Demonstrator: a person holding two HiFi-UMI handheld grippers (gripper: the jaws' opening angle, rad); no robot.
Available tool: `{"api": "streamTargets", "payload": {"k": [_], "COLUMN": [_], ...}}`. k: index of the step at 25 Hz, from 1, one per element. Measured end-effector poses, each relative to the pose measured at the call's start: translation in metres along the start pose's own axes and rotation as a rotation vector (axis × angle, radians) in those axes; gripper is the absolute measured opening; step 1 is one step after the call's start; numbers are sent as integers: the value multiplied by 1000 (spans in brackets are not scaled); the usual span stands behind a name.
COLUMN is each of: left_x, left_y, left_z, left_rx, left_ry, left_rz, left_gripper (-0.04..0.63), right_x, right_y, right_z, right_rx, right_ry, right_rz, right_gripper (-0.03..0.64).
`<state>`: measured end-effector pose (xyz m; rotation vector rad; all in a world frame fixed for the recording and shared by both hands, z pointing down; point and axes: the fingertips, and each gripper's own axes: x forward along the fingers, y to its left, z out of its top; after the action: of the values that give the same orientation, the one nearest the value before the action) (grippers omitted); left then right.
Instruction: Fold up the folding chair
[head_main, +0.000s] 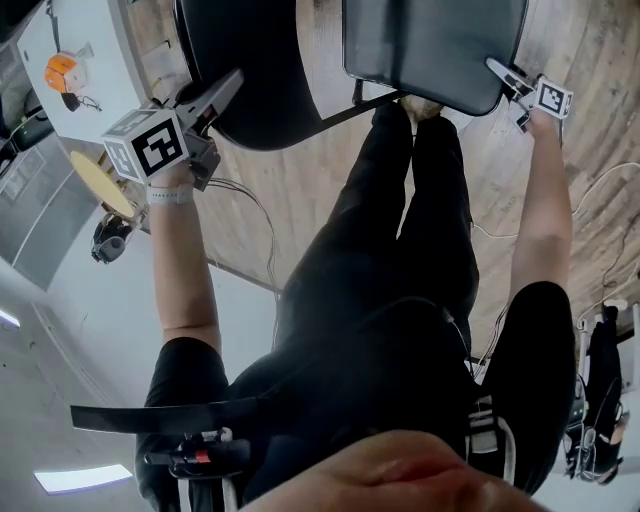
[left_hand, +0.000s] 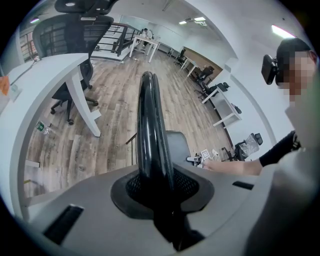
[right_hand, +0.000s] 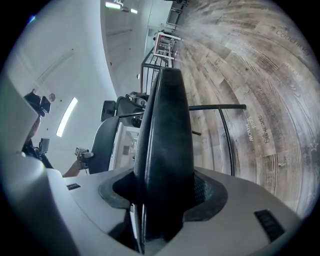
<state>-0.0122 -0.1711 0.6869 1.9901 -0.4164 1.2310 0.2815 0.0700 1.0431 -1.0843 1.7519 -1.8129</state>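
Note:
The folding chair shows in the head view as a black rounded backrest (head_main: 250, 70) and a dark seat panel (head_main: 430, 45), joined by a black frame tube (head_main: 350, 108). My left gripper (head_main: 225, 90) is shut on the backrest's edge, which runs upright between its jaws in the left gripper view (left_hand: 150, 130). My right gripper (head_main: 500, 72) is shut on the seat's right edge. That thick edge (right_hand: 167, 130) fills the jaw gap in the right gripper view. Each gripper view shows the other gripper small in the distance: the right one (left_hand: 196, 160), the left one (right_hand: 82, 154).
A white desk (head_main: 70, 60) with an orange object (head_main: 62, 72) stands at the left, and an office chair (left_hand: 70, 40) behind it. Cables (head_main: 250, 215) lie on the wooden floor. The person's black-clad legs (head_main: 400, 250) stand right up against the chair.

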Motion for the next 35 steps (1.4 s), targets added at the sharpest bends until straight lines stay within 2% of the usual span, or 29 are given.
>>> {"api": "streamTargets", "payload": {"k": [9, 18, 24, 27, 35], "left_x": [-37, -72, -85, -92, -121], "left_y": [-34, -48, -58, -56, -18], "left_z": [14, 25, 30, 34, 37], "left_rx": [33, 59, 81, 95, 94], "left_ry": [-55, -113, -129, -148, -161], "left_rz": [33, 123, 158, 158, 129], "left_gripper": [71, 71, 71, 71, 72], "right_x": [22, 59, 83, 97, 149], "right_y": [101, 199, 242, 258, 304], "right_z": [6, 0, -2, -4, -11], "right_rx": [6, -26, -49, -96, -209], "right_ry": [-28, 1, -3, 30, 83], "right_rz": [145, 242, 250, 202, 152], "right_gripper": [215, 162, 137, 137, 138]}}
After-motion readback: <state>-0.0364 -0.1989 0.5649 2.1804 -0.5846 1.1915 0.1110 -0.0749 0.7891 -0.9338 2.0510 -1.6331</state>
